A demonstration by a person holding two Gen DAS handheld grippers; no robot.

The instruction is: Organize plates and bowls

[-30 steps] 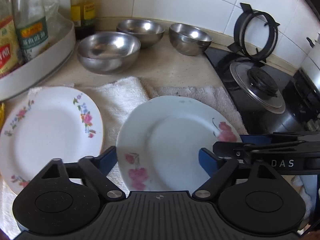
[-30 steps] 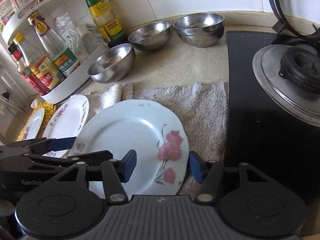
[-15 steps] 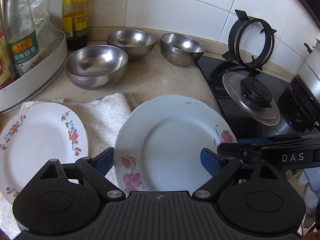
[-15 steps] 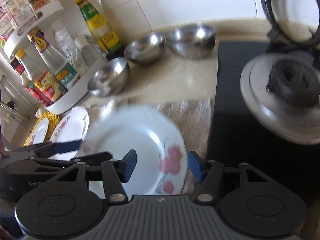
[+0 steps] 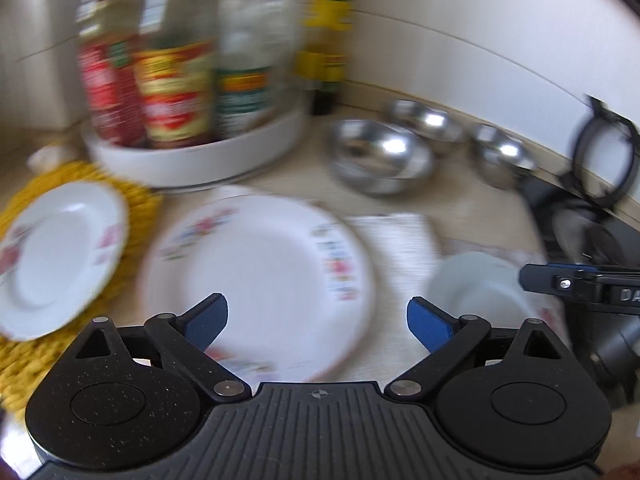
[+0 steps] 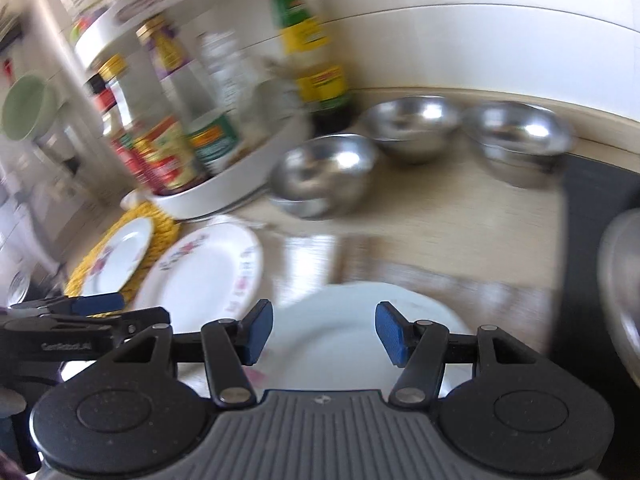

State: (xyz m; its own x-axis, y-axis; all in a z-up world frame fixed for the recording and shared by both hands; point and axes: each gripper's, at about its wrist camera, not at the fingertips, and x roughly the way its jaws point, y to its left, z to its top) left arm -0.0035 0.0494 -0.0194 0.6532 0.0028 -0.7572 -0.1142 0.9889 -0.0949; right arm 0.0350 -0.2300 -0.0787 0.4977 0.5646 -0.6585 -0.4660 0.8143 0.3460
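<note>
Three flowered white plates lie flat before me: a small plate [image 5: 60, 260] on a yellow woven mat, a large plate [image 5: 260, 284] on the towel beside it, a pale plate [image 6: 360, 344] further right. Three steel bowls [image 6: 324, 176] stand upright behind them.

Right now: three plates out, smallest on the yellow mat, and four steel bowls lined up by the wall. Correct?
Not quite: there are three steel bowls by the wall, not four, clearest in the right wrist view. The rest holds: three plates are out, and the smallest plate sits on the yellow mat.
</note>
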